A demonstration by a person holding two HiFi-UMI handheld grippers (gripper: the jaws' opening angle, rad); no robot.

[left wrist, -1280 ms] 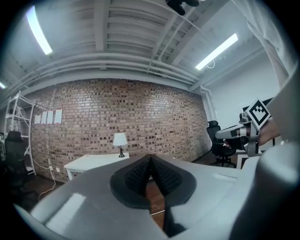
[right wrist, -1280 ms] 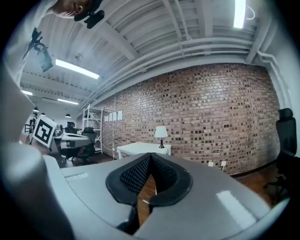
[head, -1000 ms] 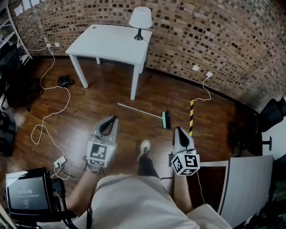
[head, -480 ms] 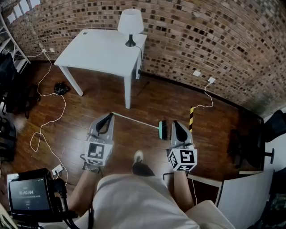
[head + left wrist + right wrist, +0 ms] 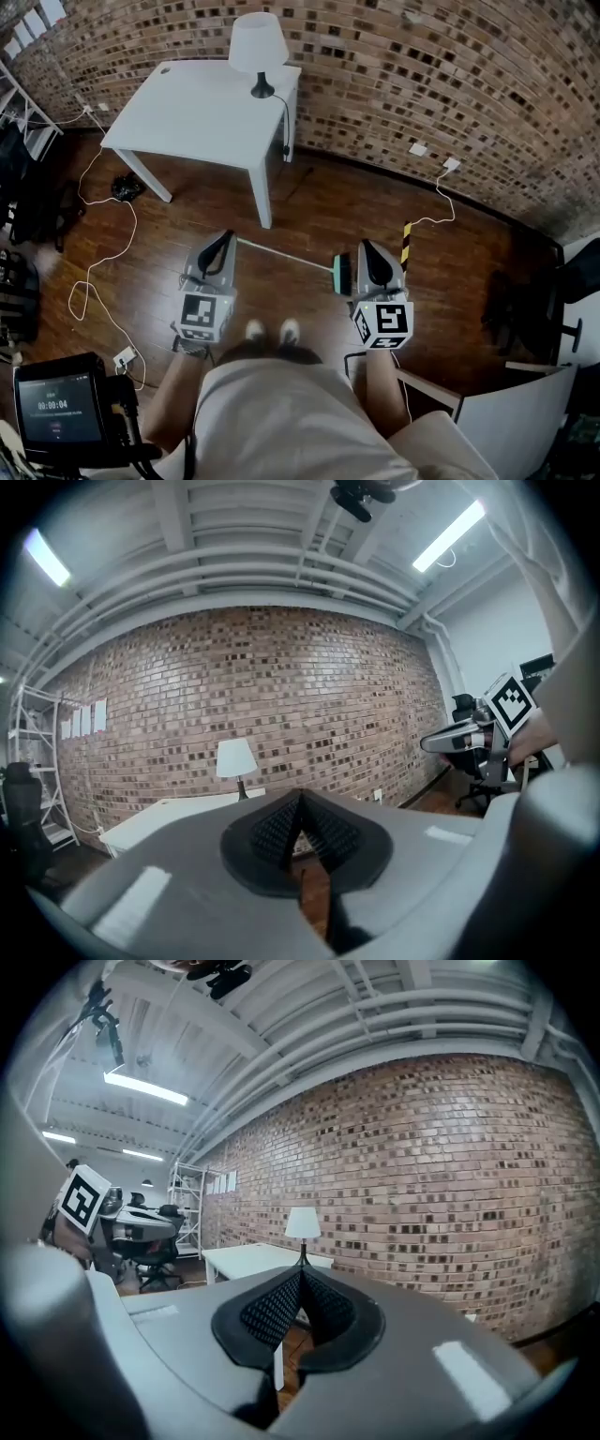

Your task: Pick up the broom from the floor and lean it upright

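The broom [image 5: 292, 257] is lying flat on the wooden floor [image 5: 309, 211], at about twelve o'clock from the person's shoes [image 5: 272, 329] and just ahead of them. Its thin pale handle is running from eleven o'clock across to the teal brush head [image 5: 343, 274] at one o'clock.

Both tools are hovering above it. The left tool [image 5: 223, 240] is over the free end of the handle and the right tool [image 5: 367, 251] is just beside the brush head. Each is clenched, pads pressed together with nothing between them, and neither is touching the broom.

The broom is looking light and stiff: a slim rigid stick with a small head, so most of its weight is probably sitting at the head end. The handle is likely smooth and round, so it could roll or slip in a loose pinch. A sensible hold would be across the handle, one tool near the head and the other further up the stick. Both would need to be opening first.

At two o'clock a yellow-and-black striped strip [image 5: 406, 244] is lying on the floor. Further off, at eleven o'clock, a white desk [image 5: 187, 112] is carrying a lamp [image 5: 256, 47], and the brick wall [image 5: 450, 75] behind is offering a surface to lean against.
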